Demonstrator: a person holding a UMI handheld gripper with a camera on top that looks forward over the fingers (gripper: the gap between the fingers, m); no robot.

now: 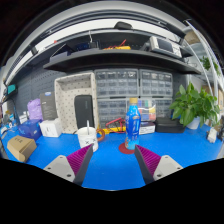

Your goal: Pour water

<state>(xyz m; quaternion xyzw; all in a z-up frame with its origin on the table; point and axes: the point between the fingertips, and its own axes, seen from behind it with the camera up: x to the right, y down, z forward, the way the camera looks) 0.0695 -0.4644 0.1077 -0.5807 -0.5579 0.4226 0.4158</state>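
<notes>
A blue bottle [132, 121] with an orange-red label and a blue cap stands upright on a dark red coaster [128, 146] on the blue table [112, 168]. To its left stands a white cup [87, 137]. Both are beyond my fingers, the bottle ahead and slightly right, the cup ahead and left. My gripper [113, 160] is open, its purple-padded fingers [80, 160] spread wide with only bare blue tabletop between them.
A green potted plant [195, 105] stands at the far right. A purple container [35, 110] and a tan object [20, 148] sit at the left. Shelving with boxes [125, 85] lines the wall behind the table.
</notes>
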